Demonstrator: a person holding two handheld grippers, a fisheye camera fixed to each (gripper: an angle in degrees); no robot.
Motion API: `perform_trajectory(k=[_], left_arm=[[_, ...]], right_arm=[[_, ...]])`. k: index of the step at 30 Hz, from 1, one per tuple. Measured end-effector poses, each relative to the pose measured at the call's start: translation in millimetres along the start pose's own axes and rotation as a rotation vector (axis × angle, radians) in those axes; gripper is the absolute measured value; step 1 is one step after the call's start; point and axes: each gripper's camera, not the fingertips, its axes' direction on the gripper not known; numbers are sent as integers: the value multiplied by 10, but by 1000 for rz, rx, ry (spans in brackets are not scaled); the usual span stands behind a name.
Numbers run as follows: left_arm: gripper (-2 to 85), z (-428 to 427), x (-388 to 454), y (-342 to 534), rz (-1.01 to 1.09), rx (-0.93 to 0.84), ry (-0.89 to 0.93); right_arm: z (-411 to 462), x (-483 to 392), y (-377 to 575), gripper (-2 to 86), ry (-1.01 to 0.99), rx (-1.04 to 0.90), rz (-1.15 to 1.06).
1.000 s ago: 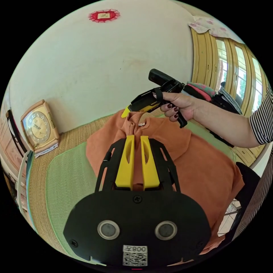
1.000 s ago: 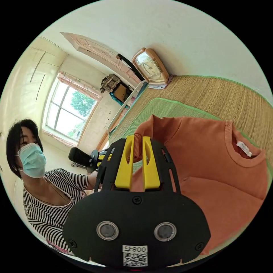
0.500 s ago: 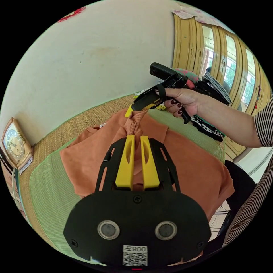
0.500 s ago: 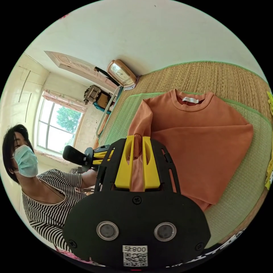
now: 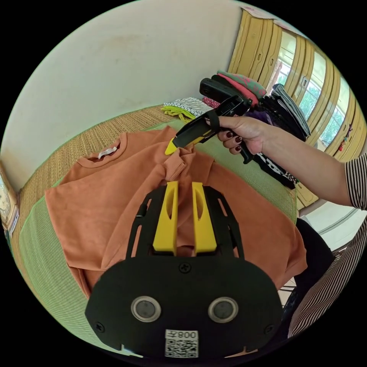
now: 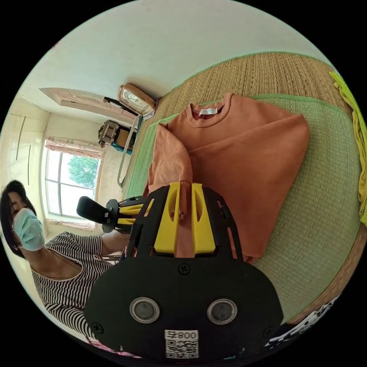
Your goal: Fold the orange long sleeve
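The orange long sleeve shirt lies on the green mat with its collar away from me. One sleeve is pulled across the chest. My right gripper, held in a hand, pinches the ribbed cuff just above the shirt. My left gripper is right behind that cuff, its jaws slightly apart with sleeve cloth running between them. In the right gripper view my right gripper is shut on the cuff. The shirt spreads beyond it, and the left gripper is close at the left.
A tall stack of folded clothes and a smaller folded pile stand past the shirt by the yellow window frames. A clock leans on the wall. A yellow garment lies off the mat. The person sits close.
Both grippers have carried the sleeve cuff across and lower over the shirt's chest. The left gripper's jaws have parted a little. Both views have swung, bringing the whole shirt into sight.
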Motion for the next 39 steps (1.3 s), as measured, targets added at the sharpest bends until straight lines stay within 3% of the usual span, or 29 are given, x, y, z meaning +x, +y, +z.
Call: perform_trajectory(k=[9, 15, 17, 20, 25, 39], left_arm=[[76, -211, -622, 453, -170, 68, 87], [80, -492, -1551, 1261, -652, 214, 134], [85, -528, -1936, 1618, -839, 314, 232], [90, -538, -2322, 1928, -980, 388, 287], [75, -517, -2799, 2192, -1050, 474, 393], [27, -764, -3466, 2758, -1015, 641, 479]], right_arm=[[131, 482, 18, 56, -42, -28, 70], [55, 594, 81, 46, -90, 35, 71], [-4, 595, 112, 31, -72, 67, 76], [-159, 556, 150, 19, -36, 152, 80], [-116, 257, -52, 14, -2, 171, 0], [1336, -929, -1462, 74, 154, -16, -307]])
